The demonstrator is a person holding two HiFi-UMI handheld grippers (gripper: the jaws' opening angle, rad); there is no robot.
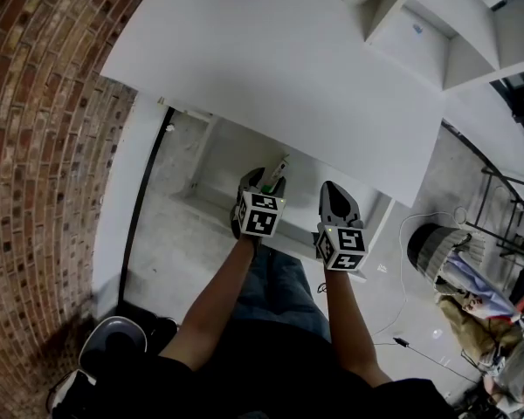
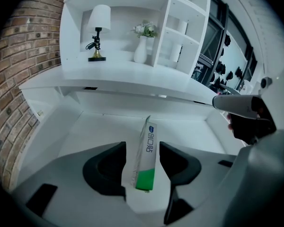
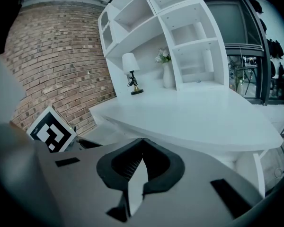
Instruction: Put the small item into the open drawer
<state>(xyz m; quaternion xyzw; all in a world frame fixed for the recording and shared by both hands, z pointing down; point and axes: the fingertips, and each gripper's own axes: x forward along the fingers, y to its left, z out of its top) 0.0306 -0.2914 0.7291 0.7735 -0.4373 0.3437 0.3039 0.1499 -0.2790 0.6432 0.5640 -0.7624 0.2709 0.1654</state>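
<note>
Between the spread jaws of the left gripper [image 2: 142, 144], the loose box [image 2: 146, 157] may snag on withdrawal and miss the drawer [image 2: 97, 126]; right gripper [image 3: 142, 144] pressed together, empty.

White box [image 2: 146, 152] — green end, white drawer [image 2: 85, 126], red-brown brick wall [image 1: 35, 147]

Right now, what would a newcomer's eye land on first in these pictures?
A green-and-white box sits between the open jaws of the left gripper, over the open white drawer. The right gripper hangs shut and empty beside it, in front of the white desk.
</note>
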